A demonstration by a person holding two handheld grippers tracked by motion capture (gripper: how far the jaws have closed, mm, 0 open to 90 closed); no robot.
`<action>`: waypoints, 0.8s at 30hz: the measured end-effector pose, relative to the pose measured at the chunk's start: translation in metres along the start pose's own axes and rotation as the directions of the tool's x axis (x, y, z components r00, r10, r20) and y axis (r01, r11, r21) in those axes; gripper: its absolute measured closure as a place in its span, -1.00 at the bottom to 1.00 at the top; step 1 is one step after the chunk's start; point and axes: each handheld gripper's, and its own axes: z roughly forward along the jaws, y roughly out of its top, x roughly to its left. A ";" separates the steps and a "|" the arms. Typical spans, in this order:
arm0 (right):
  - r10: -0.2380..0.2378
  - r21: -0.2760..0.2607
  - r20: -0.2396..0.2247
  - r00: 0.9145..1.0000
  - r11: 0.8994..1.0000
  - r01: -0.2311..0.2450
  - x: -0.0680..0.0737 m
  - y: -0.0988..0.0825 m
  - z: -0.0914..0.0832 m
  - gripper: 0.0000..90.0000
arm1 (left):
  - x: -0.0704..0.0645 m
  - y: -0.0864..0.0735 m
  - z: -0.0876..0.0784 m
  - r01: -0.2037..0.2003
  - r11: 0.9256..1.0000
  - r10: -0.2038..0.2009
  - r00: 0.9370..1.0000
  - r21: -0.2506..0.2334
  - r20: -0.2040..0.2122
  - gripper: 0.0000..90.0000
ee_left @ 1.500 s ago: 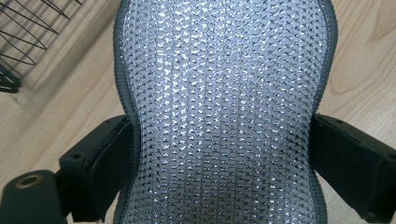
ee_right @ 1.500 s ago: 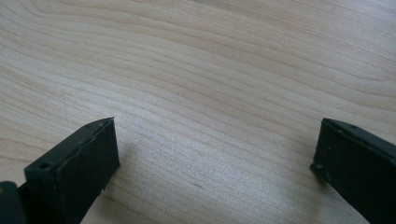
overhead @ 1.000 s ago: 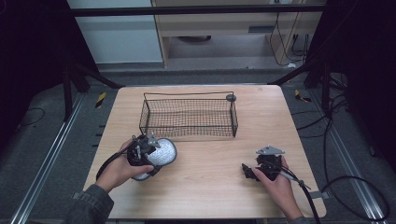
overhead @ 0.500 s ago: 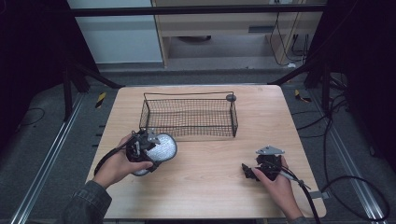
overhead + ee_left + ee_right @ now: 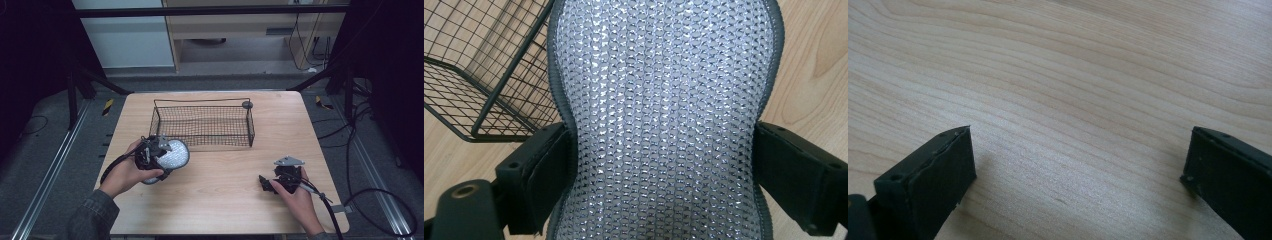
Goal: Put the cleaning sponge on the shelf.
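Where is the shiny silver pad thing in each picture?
High view: the silver mesh oval pad sits left of centre, held in the left tool, just in front of the black wire basket.
Left gripper view: it runs down the middle, pinched between both jaws.
Right gripper view: bare wooden table.
Shared landmark: the basket's corner beside the pad.

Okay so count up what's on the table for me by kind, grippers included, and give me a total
Wire baskets: 1, the black wire basket
Silver mesh pads: 1, the silver mesh pad clamped in the left gripper
Grippers: 2, the left gripper and the right gripper, whose jaws stand apart over bare wood
Total: 4
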 end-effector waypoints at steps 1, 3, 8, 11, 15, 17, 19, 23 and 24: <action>0.000 0.000 0.000 1.000 1.000 0.000 0.000 0.000 0.000 -0.99 | 0.000 0.000 0.000 0.000 1.000 0.000 1.000 0.000 0.000 -0.76; 0.000 0.000 0.000 1.000 1.000 0.000 0.000 0.000 0.000 -0.99 | 0.002 0.002 -0.001 0.000 1.000 0.000 1.000 0.002 -0.005 -0.76; 0.000 0.000 0.000 1.000 1.000 0.000 0.000 0.000 0.000 -0.99 | 0.006 0.007 -0.007 -0.010 1.000 0.010 1.000 -0.006 -0.020 -0.75; 0.000 0.000 0.000 1.000 1.000 0.000 0.000 0.000 0.000 -0.99 | 0.009 0.010 -0.011 -0.017 1.000 0.017 0.999 -0.005 -0.037 -0.75; 0.000 0.000 0.000 1.000 1.000 0.000 0.000 0.000 0.000 -0.99 | 0.012 0.015 -0.016 -0.033 0.999 0.032 0.998 -0.007 -0.056 -0.74; 0.000 0.000 0.000 1.000 1.000 0.000 0.000 0.000 0.000 -0.99 | 0.014 0.019 -0.018 -0.042 0.999 0.042 0.997 -0.011 -0.059 -0.74; 0.000 0.000 0.000 1.000 1.000 0.000 0.000 0.000 0.000 -0.99 | 0.014 0.020 -0.018 -0.046 0.999 0.045 0.997 -0.012 -0.062 -0.74; 0.000 0.000 0.000 1.000 1.000 0.000 0.000 0.000 0.000 -0.99 | 0.017 0.025 -0.021 -0.051 0.999 0.050 0.996 -0.011 -0.068 -0.73; 0.001 0.000 0.000 1.000 1.000 -0.001 0.000 0.000 0.000 -0.99 | 0.018 0.027 -0.022 -0.048 0.999 0.047 0.997 -0.012 -0.069 -0.73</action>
